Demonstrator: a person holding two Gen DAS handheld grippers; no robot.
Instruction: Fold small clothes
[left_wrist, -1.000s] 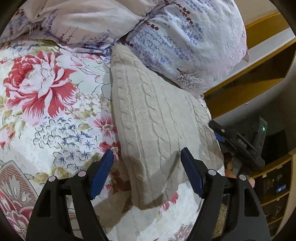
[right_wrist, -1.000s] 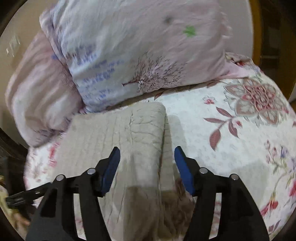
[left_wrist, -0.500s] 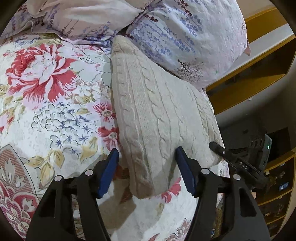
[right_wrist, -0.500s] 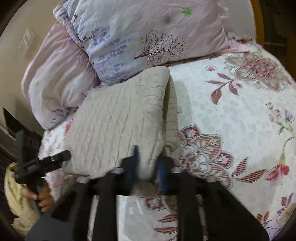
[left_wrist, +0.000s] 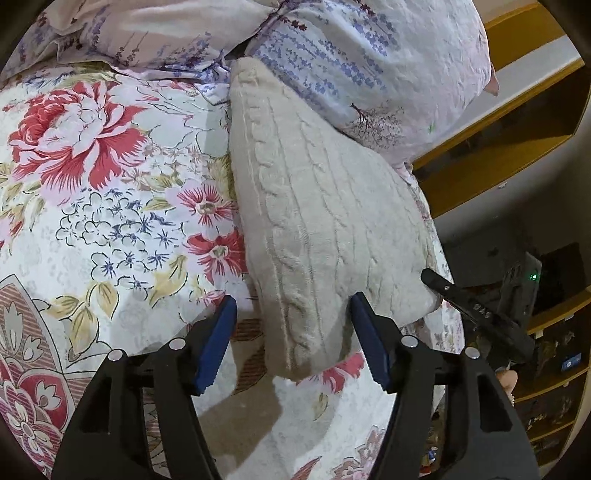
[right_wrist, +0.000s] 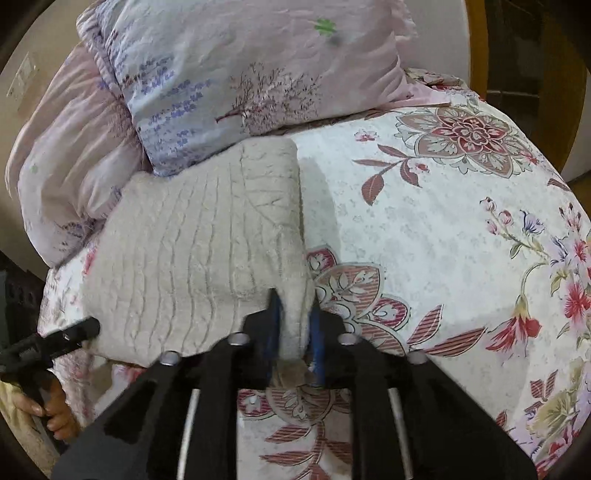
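On bed (left_wrist: 110, 229), my right tongs (right_wrist: 293, 325) opening around sweater (left_wrist: 325, 236) corner; left tongs (left_wrist: 291, 332) apart, straddling hem. Best lift both corners evenly.

Folded beige cable-knit sweater (right_wrist: 192, 266) is lying flat on the bedspread, its near corner sitting between the right gripper's (right_wrist: 293, 332) fingers, its far end touching the pillows.

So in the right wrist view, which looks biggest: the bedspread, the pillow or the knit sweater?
1. Bedspread
2. Pillow
3. Sweater
Pillow and sweater look close, and the sweater sits nearer the camera, so that pair is unsure.
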